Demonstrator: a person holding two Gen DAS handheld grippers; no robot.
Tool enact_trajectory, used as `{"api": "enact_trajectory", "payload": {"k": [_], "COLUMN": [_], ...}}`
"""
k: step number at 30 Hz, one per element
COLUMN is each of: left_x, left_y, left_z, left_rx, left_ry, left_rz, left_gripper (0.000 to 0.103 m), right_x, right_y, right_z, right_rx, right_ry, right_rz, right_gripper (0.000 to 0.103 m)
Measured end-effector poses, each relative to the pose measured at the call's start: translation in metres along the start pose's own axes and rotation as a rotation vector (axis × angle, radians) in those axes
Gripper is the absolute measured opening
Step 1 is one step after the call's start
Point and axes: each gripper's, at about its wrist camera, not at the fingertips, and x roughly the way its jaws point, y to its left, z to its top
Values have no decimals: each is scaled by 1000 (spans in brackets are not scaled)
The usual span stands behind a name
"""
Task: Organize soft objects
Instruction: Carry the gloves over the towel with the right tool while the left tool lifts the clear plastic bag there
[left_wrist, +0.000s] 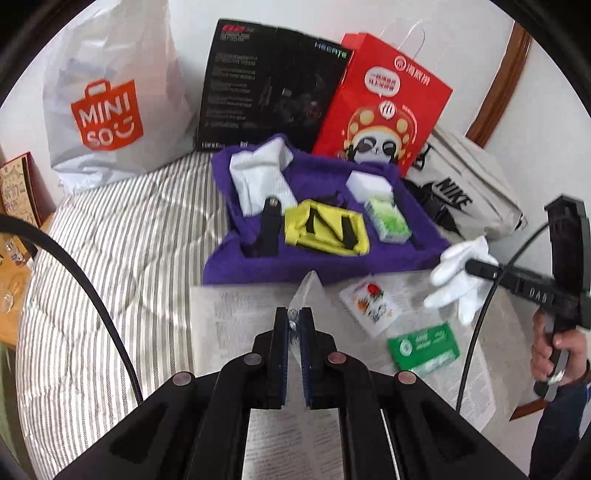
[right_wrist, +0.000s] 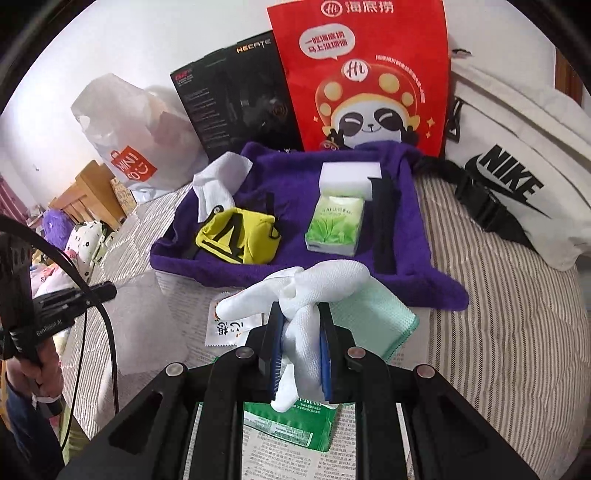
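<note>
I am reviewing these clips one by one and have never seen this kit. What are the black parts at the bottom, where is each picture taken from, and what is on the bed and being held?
There is no robot. A person holds two hand-grip tools, each with two fingers and a fisheye camera looking along them.

In the left tool's view, the left gripper is shut on a thin clear plastic wrapper. At the right edge you see the other tool and the person's hand.

In the right tool's view, the right gripper is shut on a white glove.

On the striped bedding lies a purple towel carrying a yellow pouch, a green tissue pack and a white sponge block. Bags and a box stand behind it.
</note>
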Motion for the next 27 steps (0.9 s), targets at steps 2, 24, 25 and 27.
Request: {"api": "enact_trajectory", "payload": {"k": [2, 24, 25, 27], "left_x": [-4, -23, -22, -21], "left_y": [-4, -28, -28, -27], "left_z": [9, 64, 67, 72], "left_rx": [-2, 57, 59, 60], "left_ry": [-18, -119, -121, -124], "left_rz": [-5, -38, -37, -38], "left_gripper": [6, 6, 6, 6], "right_x": [-2, 1, 3, 7], "right_y": [0, -1, -1, 0], "right_z": [2, 43, 47, 54], "right_rx": [-2, 3, 5, 6], "right_ry": [-5, -47, -48, -49], "right_rz": [0, -2, 1, 7], "right_gripper": [17, 17, 17, 17]}}
